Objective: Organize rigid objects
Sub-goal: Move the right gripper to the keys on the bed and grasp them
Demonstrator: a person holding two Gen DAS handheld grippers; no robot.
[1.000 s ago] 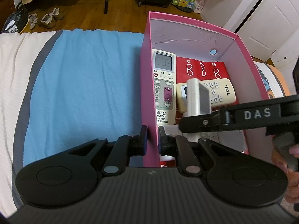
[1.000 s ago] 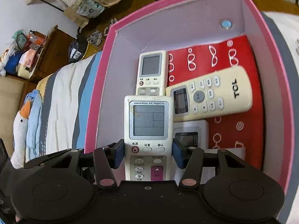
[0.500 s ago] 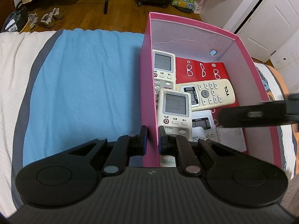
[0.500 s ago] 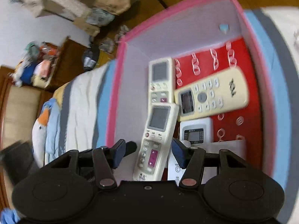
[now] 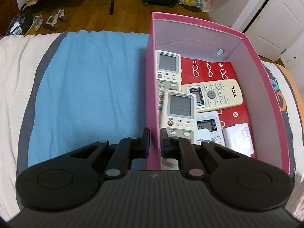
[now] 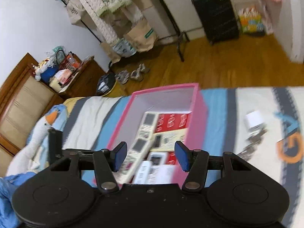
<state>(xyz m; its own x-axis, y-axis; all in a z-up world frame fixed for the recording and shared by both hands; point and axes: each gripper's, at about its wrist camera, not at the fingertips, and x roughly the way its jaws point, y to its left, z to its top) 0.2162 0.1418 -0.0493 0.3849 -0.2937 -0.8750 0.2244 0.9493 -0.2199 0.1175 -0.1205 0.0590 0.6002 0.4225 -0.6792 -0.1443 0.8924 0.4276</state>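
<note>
A pink box (image 5: 151, 87) stands on the bed, and my left gripper (image 5: 153, 133) is shut on its left wall near the front corner. Inside lie several remotes: a grey-white universal one (image 5: 178, 112) on top by the left wall, another (image 5: 168, 66) behind it, a cream TCL remote (image 5: 214, 95) lying crosswise, and a small white one (image 5: 209, 127). Under them is a red printed sheet (image 5: 209, 70). My right gripper (image 6: 151, 154) hovers open and empty well above the box (image 6: 197, 114), apart from the universal remote (image 6: 136, 152) below it.
A blue blanket (image 5: 89, 87) covers the bed left of the box. A white plug-like object with a metal chain (image 6: 254, 122) lies on the bed right of the box. A goose plush (image 6: 47, 121) sits at the left. White paper (image 5: 239, 138) lies in the box.
My right gripper let go of the universal remote, which now rests in the box, then rose and pulled back, leaving the left wrist view. The left gripper kept its hold.
</note>
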